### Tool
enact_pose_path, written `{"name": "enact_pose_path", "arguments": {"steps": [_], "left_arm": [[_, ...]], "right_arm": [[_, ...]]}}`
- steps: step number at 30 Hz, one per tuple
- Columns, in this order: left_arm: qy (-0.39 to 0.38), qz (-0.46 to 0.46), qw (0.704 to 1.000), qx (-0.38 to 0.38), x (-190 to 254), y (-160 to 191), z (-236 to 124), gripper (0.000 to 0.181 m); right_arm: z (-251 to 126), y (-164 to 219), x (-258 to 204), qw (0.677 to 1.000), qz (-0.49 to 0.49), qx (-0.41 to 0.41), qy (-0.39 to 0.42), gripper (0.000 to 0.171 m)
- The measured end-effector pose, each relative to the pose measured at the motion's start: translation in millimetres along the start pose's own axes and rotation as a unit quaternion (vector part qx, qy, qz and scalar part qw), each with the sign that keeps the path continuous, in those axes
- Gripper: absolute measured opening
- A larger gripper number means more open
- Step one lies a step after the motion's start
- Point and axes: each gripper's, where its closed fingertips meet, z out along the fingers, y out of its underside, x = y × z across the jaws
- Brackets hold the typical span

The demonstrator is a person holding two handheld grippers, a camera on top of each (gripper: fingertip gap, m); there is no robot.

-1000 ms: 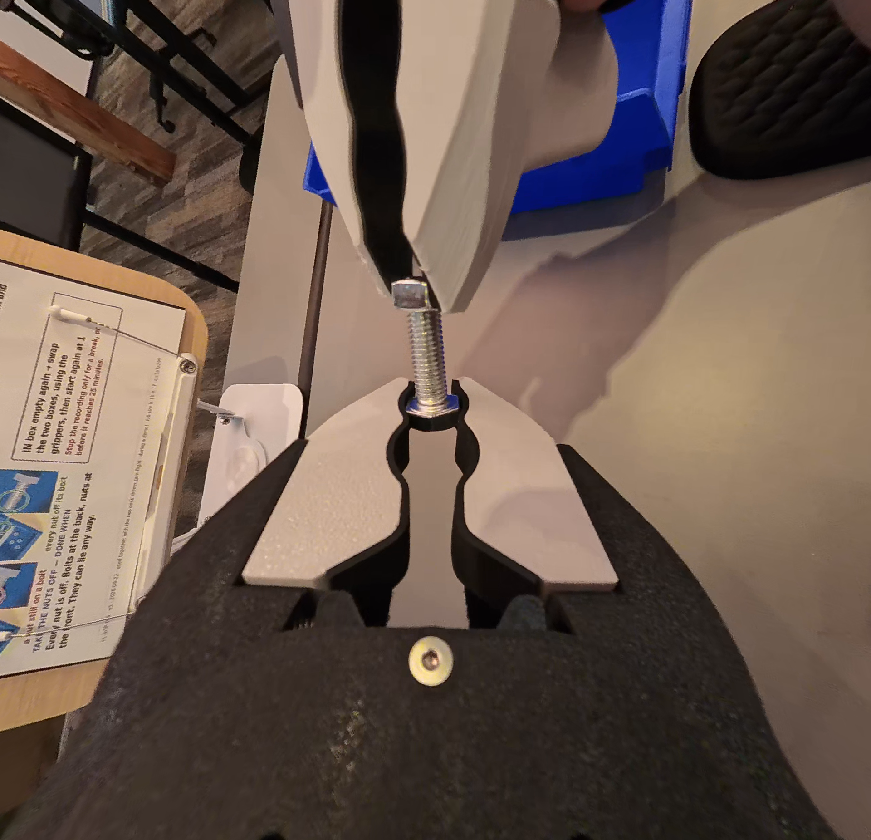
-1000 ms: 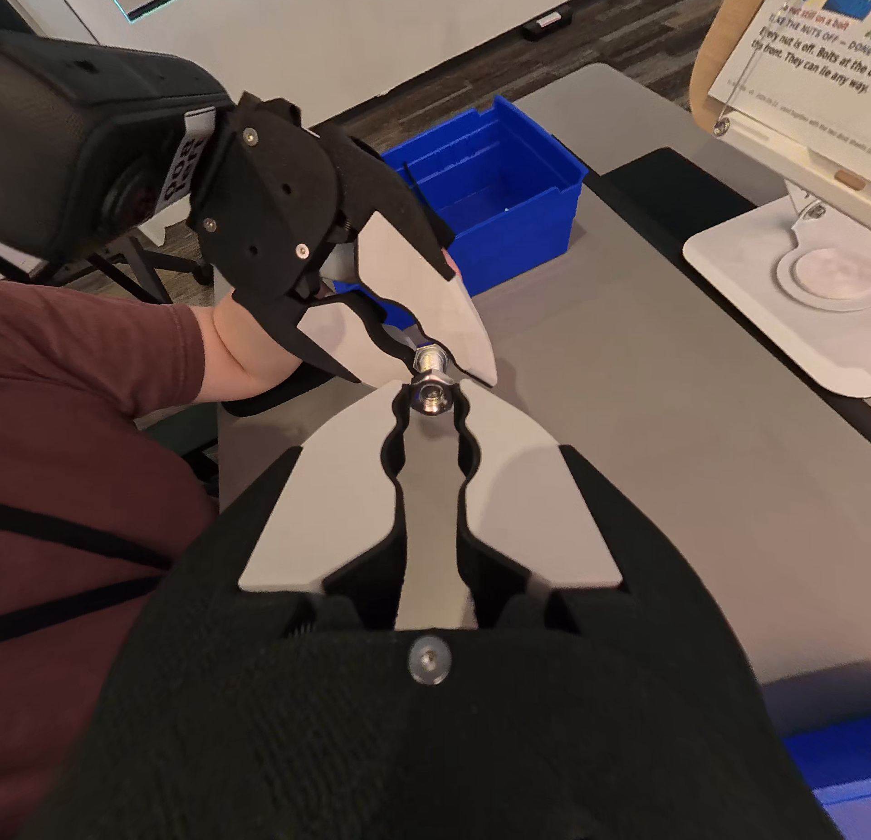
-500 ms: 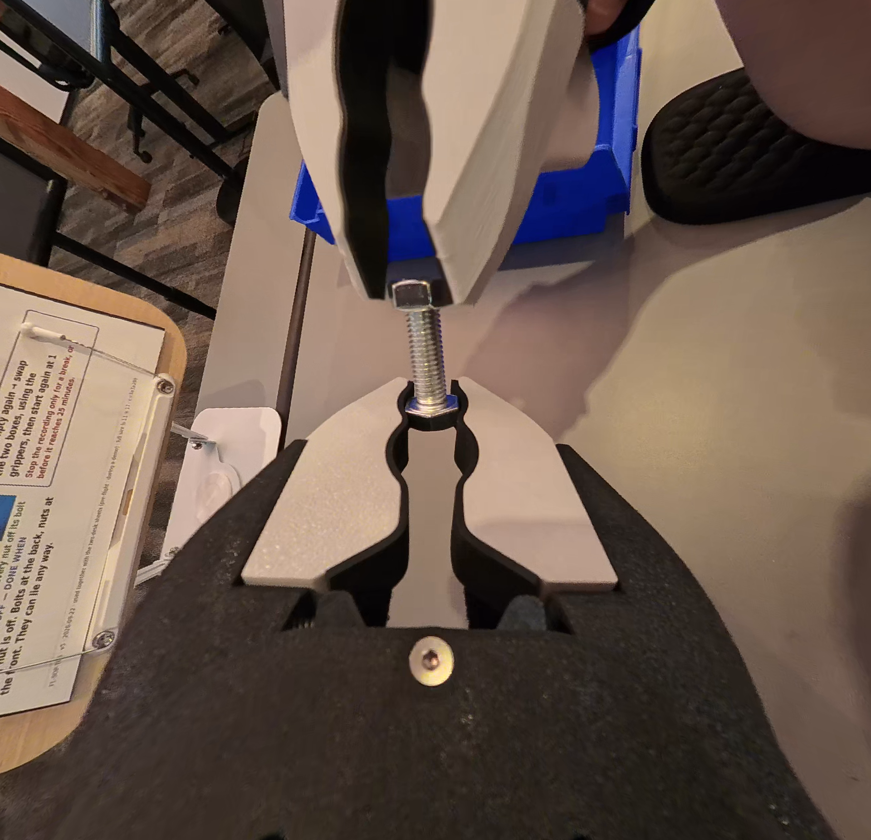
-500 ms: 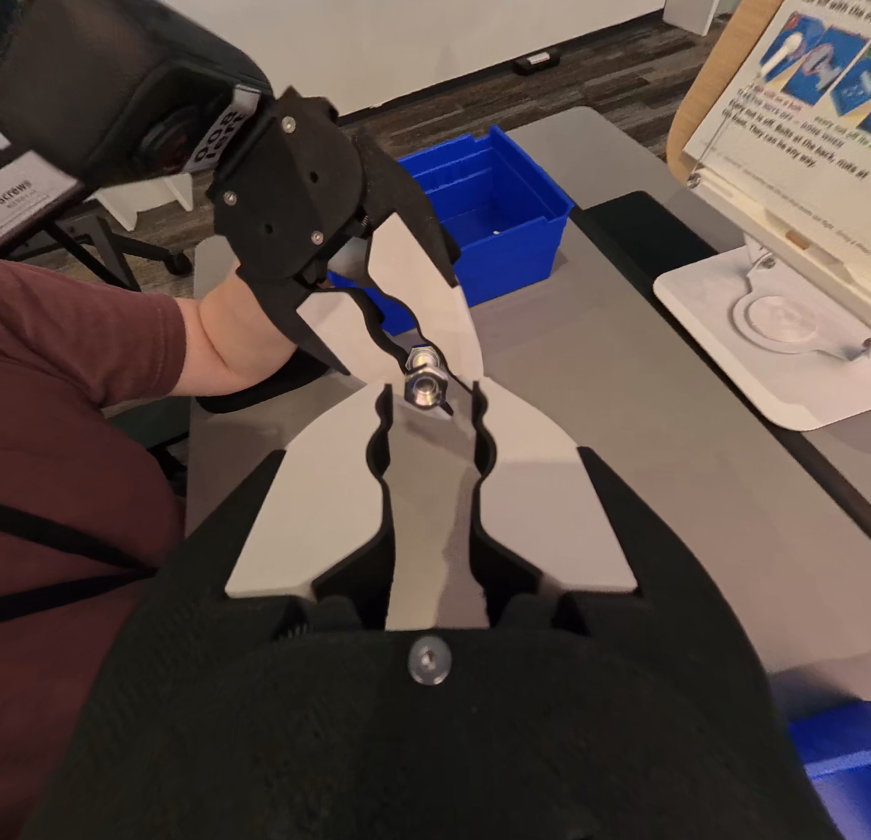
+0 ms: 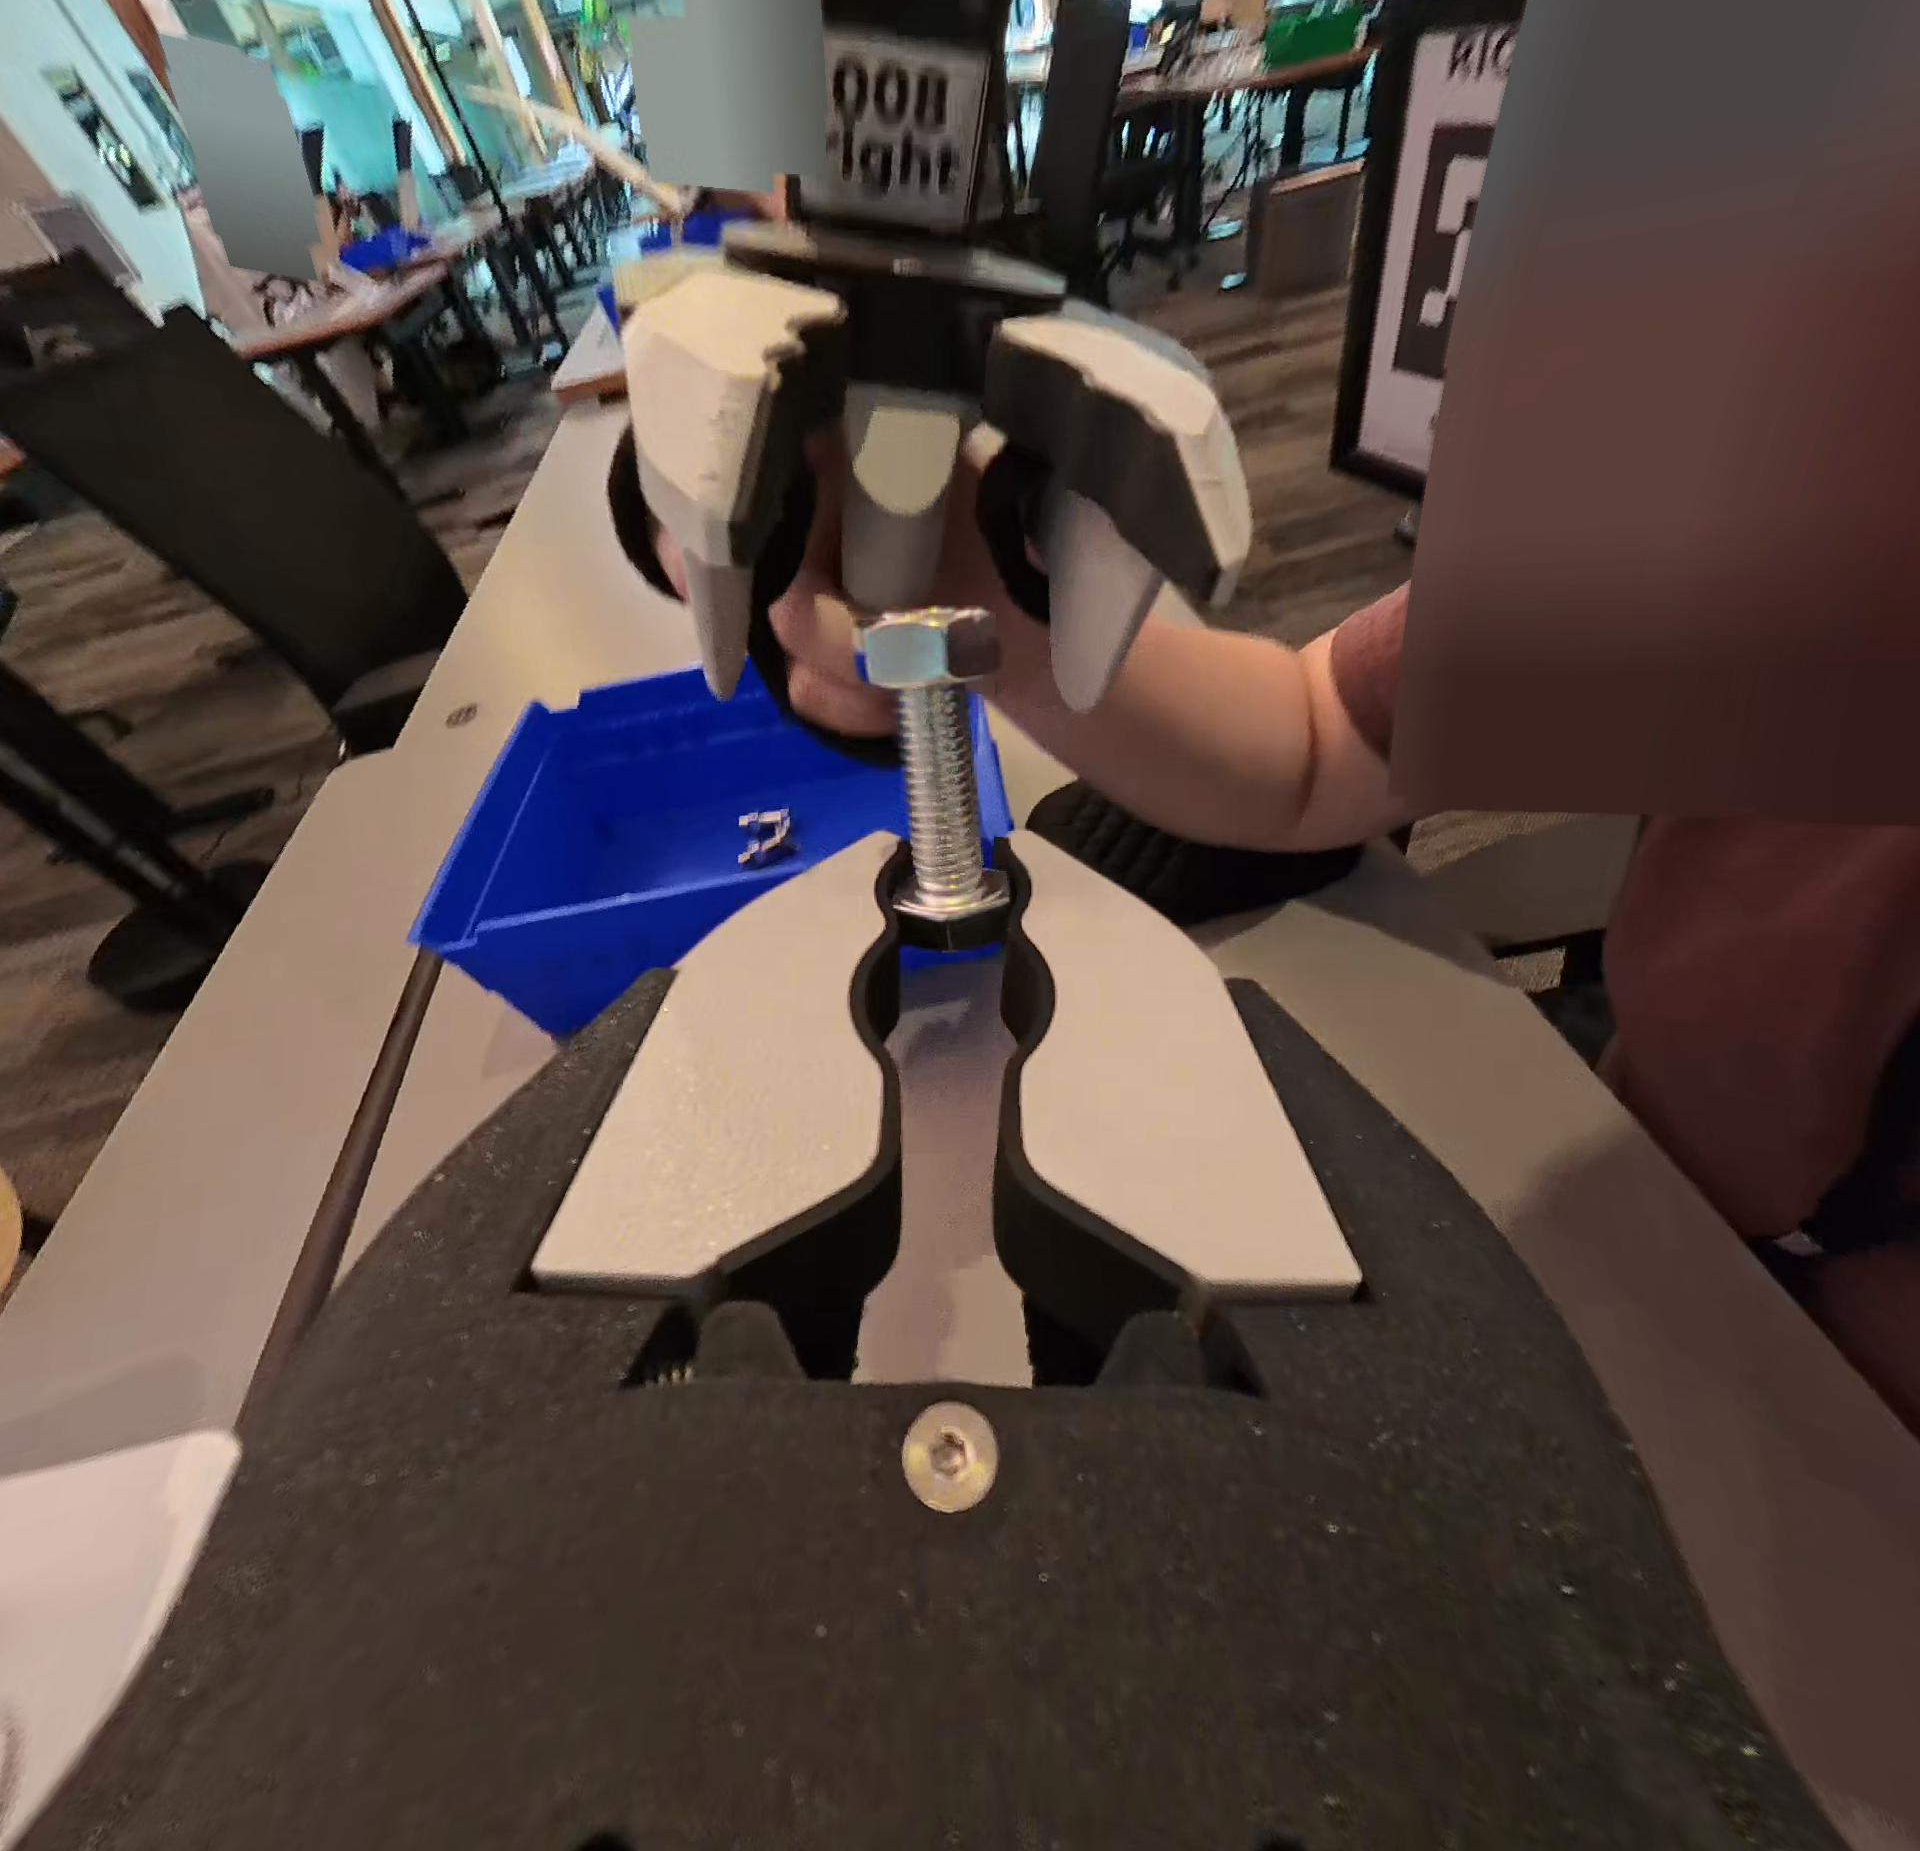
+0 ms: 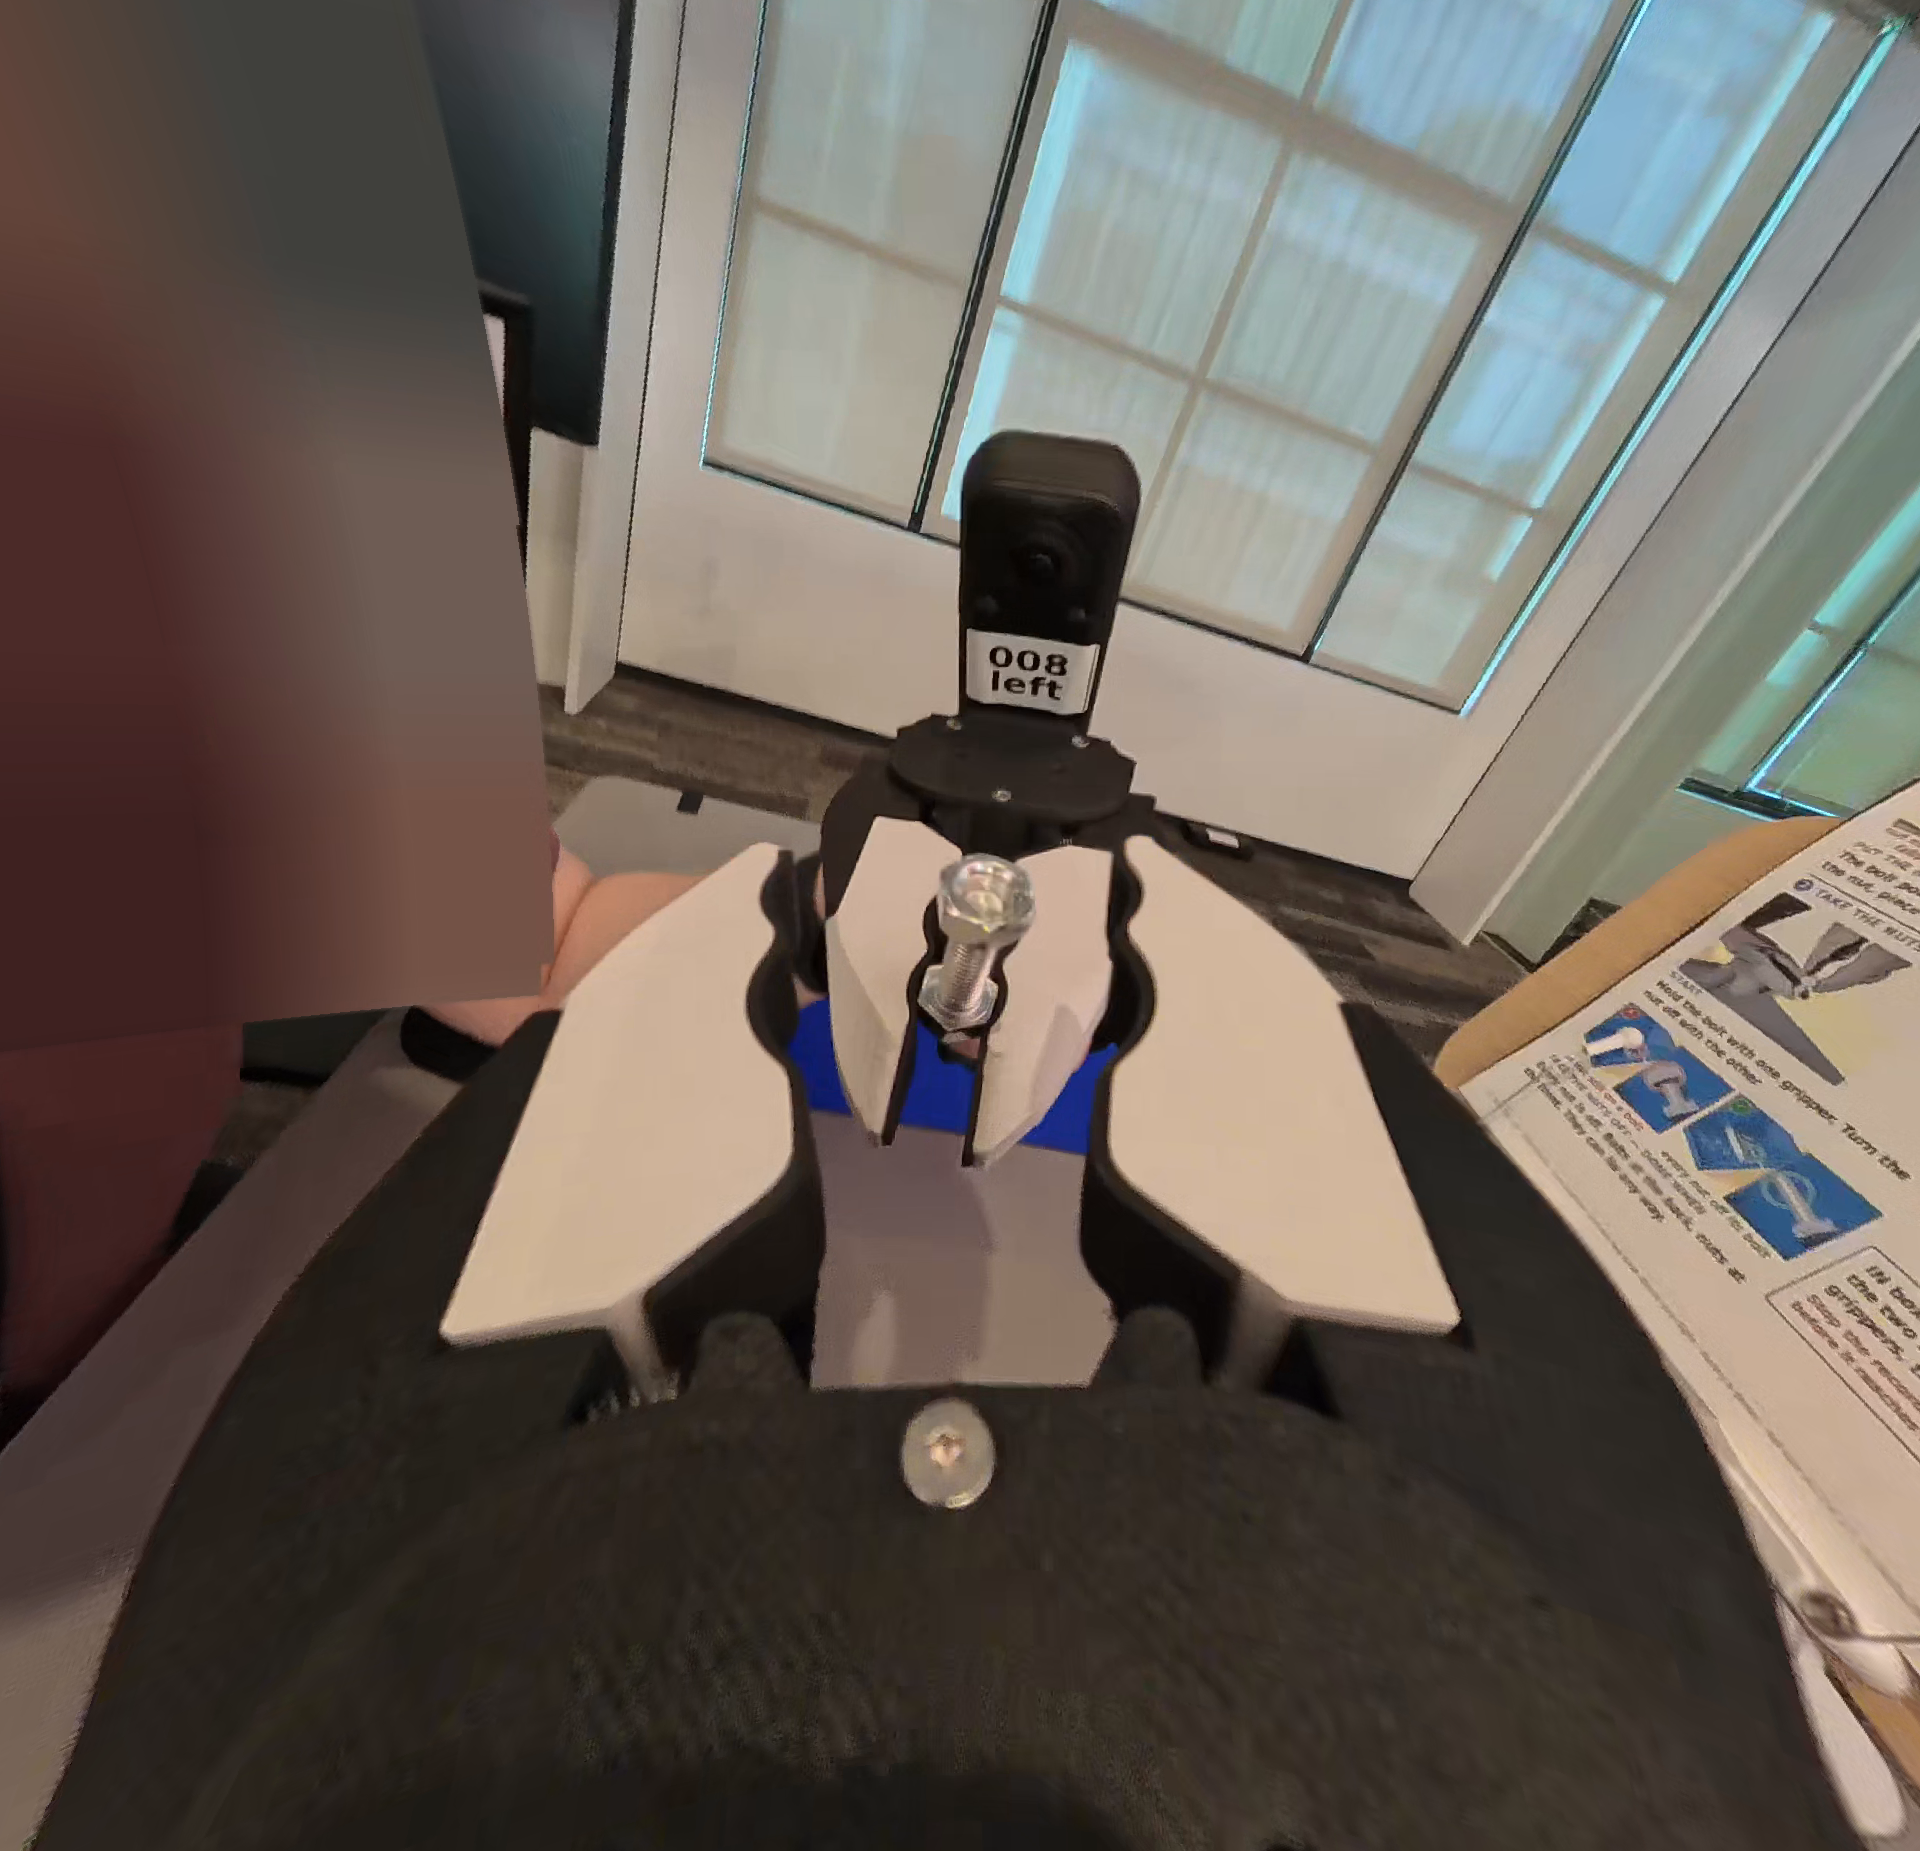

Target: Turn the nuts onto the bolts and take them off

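above the grey bench's far edge, the left gripper (image 5: 948,902) clamps the silver hex nut (image 5: 951,906) on a threaded steel bolt (image 5: 938,762). the right gripper (image 6: 951,1012) gapes around its head; a crooked regrip could knock the bolt askew and bind the thread.

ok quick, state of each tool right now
left tool: closed on the nut, bolt standing up out of it
right tool: open, holding nothing, fingers either side of the bolt head

blue bin (image 5: 582,866): near wall behind left claw (image 5: 948,892) | small metal bits (image 5: 764,835): kind unclear
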Motion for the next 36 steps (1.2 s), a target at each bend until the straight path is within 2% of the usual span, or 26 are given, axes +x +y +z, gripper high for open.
{"name": "enact_pose_path", "arguments": {"steps": [4, 13, 21, 25, 28, 30, 32, 36], "left_arm": [[0.006, 0.001, 0.998, 0.055, 3, -16, -1, 0.014], [-0.016, -0.016, 0.998, 0.064, -7, -17, -4, 0.014], [-0.052, -0.037, 0.995, 0.083, -24, -20, -20, 0.014], [-0.034, -0.023, 0.997, 0.071, -13, -18, -9, 0.014], [-0.048, -0.017, 0.997, 0.051, -15, -14, -5, 0.014], [-0.061, -0.026, 0.996, 0.058, -21, -16, -11, 0.014], [-0.082, -0.038, 0.993, 0.074, -30, -20, -23, 0.014], [-0.075, -0.056, 0.991, 0.093, -32, -24, -31, 0.014]], "right_arm": [[10, -2, -3, 1.000, 0.018, 0.024, -0.002, 0.067], [20, -1, -8, 1.000, 0.009, 0.018, 0.006, 0.077], [10, 1, 7, 0.999, 0.007, 0.002, 0.042, 0.073], [18, -1, 5, 0.999, 0.024, 0.025, 0.034, 0.078], [23, 4, -1, 1.000, 0.013, 0.006, 0.024, 0.083], [19, 5, 2, 0.999, -0.013, -0.010, 0.044, 0.081], [14, 2, -1, 0.999, -0.014, -0.018, 0.034, 0.072], [10, -3, 4, 0.999, -0.002, -0.006, 0.048, 0.078]]}}
